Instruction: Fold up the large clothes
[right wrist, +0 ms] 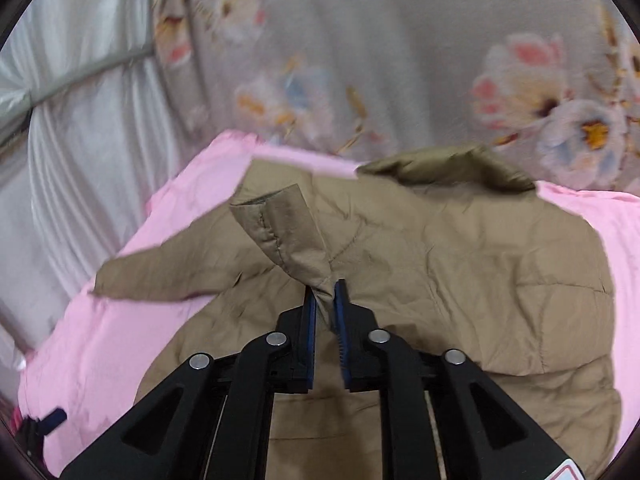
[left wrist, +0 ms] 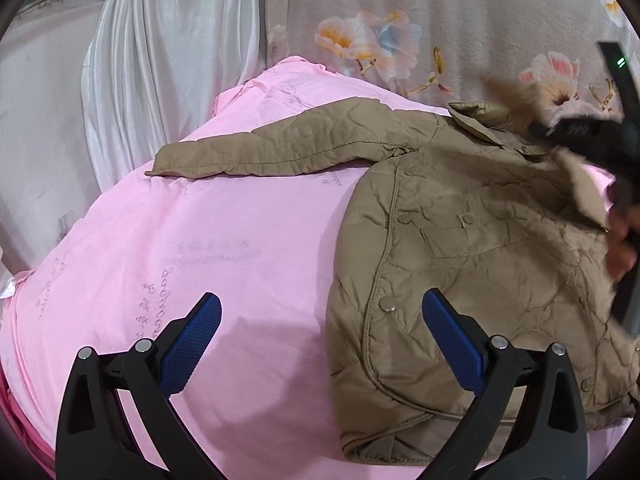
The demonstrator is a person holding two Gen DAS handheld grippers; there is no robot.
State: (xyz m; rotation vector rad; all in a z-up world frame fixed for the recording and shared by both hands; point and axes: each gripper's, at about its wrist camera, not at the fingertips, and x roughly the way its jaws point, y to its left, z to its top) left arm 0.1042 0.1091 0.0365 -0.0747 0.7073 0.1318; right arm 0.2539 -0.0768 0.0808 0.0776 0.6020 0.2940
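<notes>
A tan quilted jacket (left wrist: pixel 472 248) lies front up on a pink sheet (left wrist: pixel 224 248), its one sleeve (left wrist: pixel 288 144) stretched out to the left. My left gripper (left wrist: pixel 320 308) is open and empty, low over the sheet by the jacket's left hem. My right gripper (right wrist: pixel 325 292) is shut on the cuff end of the jacket's other sleeve (right wrist: pixel 288 232) and holds it lifted over the jacket body (right wrist: pixel 480 280). The right gripper also shows at the right edge of the left wrist view (left wrist: pixel 592 136), blurred.
A grey floral blanket (left wrist: pixel 460 28) lies beyond the pink sheet. White satin curtain folds (left wrist: pixel 168 60) hang at the far left. The pink sheet's edge (right wrist: pixel 36 364) drops off at the left. A hand (left wrist: pixel 624 248) shows at the right edge.
</notes>
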